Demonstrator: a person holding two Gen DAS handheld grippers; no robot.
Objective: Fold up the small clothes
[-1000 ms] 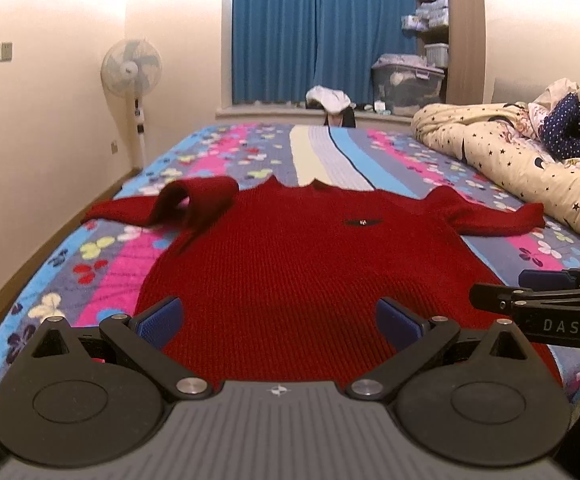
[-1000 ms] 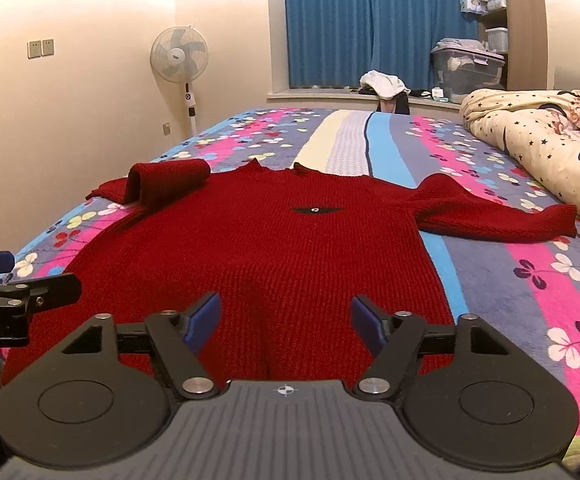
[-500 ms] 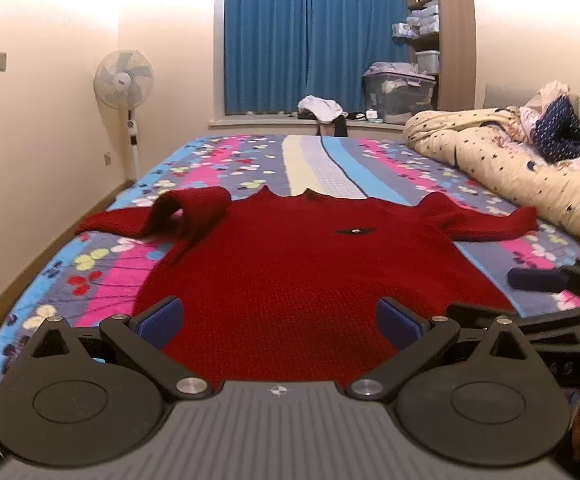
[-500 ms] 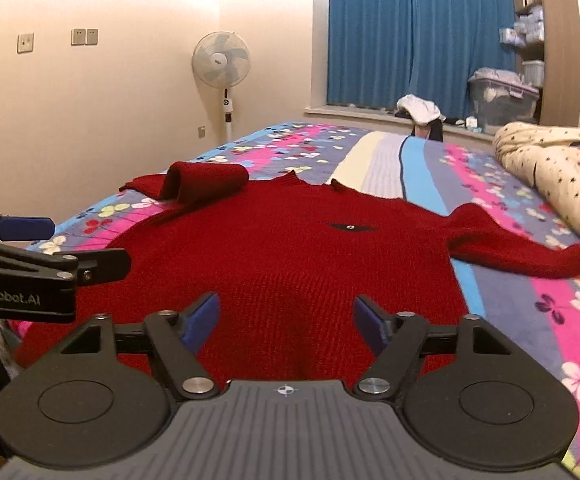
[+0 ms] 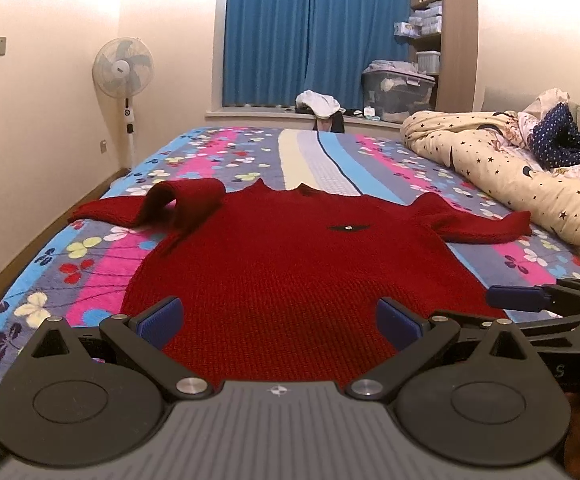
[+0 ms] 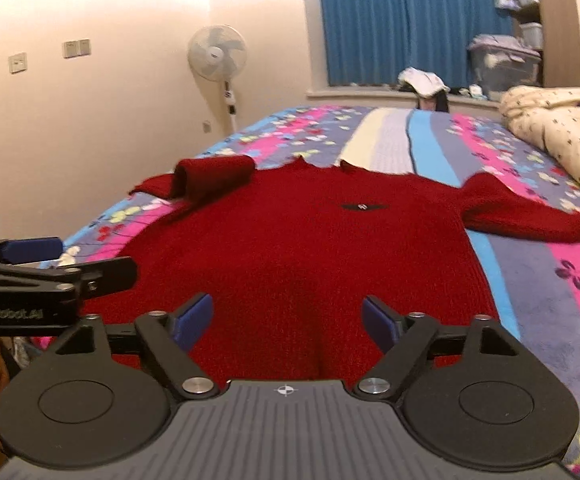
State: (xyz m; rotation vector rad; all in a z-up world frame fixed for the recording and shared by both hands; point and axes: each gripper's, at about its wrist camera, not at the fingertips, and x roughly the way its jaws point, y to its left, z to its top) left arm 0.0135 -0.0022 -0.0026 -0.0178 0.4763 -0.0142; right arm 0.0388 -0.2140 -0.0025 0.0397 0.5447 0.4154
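Note:
A red knit sweater [image 5: 301, 264] lies flat, front up, on the bed, with its hem nearest me. Its left sleeve [image 5: 186, 200] is curled back over itself, and the right sleeve [image 5: 481, 224] stretches out sideways. My left gripper [image 5: 280, 320] hovers open over the hem with nothing between its blue pads. My right gripper [image 6: 286, 322] is over the hem of the sweater [image 6: 301, 248] too; its jaws are closing and hold nothing. Each gripper shows at the edge of the other's view: right gripper [image 5: 529, 300], left gripper [image 6: 50, 264].
The floral bedspread [image 5: 90, 264] reaches the bed's left edge by the wall. A rolled star-print quilt [image 5: 509, 184] fills the right side. A standing fan [image 5: 124, 66], blue curtains and a storage bin [image 5: 397, 92] stand behind the bed.
The right wrist view has swung a little to the left, and its jaws stand slightly wider than a second ago. The sweater lies as before.

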